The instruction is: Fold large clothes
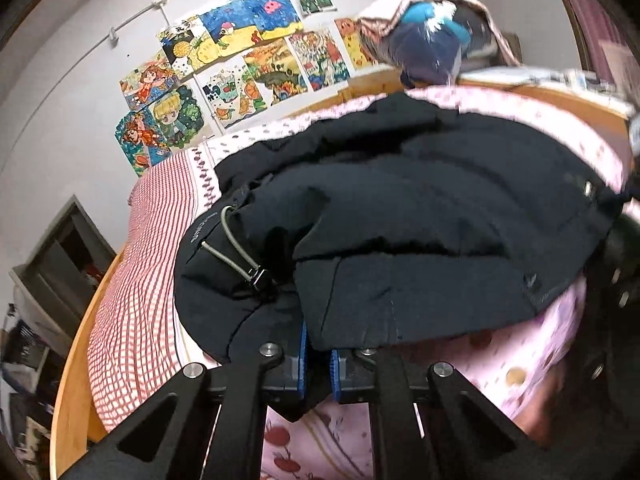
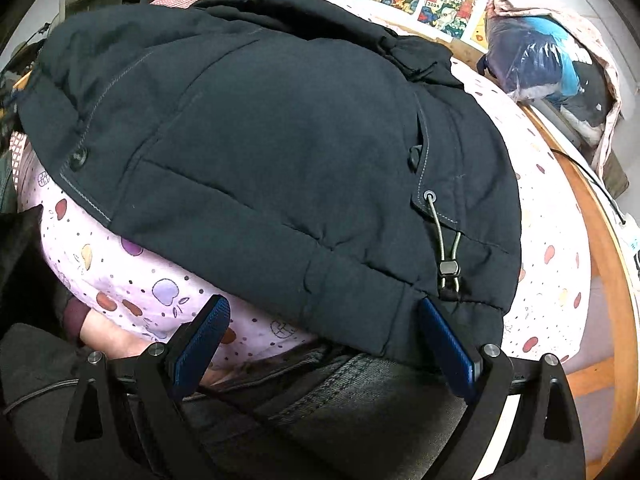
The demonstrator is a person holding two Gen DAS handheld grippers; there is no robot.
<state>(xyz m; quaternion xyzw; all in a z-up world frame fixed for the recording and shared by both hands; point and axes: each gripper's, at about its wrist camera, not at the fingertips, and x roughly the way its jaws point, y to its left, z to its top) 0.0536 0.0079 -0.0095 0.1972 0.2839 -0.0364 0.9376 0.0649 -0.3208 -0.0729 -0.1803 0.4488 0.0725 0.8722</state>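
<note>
A large dark navy padded jacket (image 1: 400, 208) lies spread on the pink patterned bedsheet (image 1: 320, 440). It fills the right wrist view (image 2: 260, 152) too. My left gripper (image 1: 319, 354) is shut on the jacket's near hem, with dark fabric pinched between its blue pads. My right gripper (image 2: 324, 320) is open, its blue pads (image 2: 200, 344) wide apart at the jacket's near hem beside an elastic drawcord with toggle (image 2: 448, 268). It holds nothing.
A red-checked cover (image 1: 152, 264) lies at the bed's left end. The wooden bed frame (image 2: 600, 240) runs along the right. A bundle of bagged clothes (image 2: 552, 68) sits at the bed's far corner. Children's drawings (image 1: 224, 72) hang on the wall.
</note>
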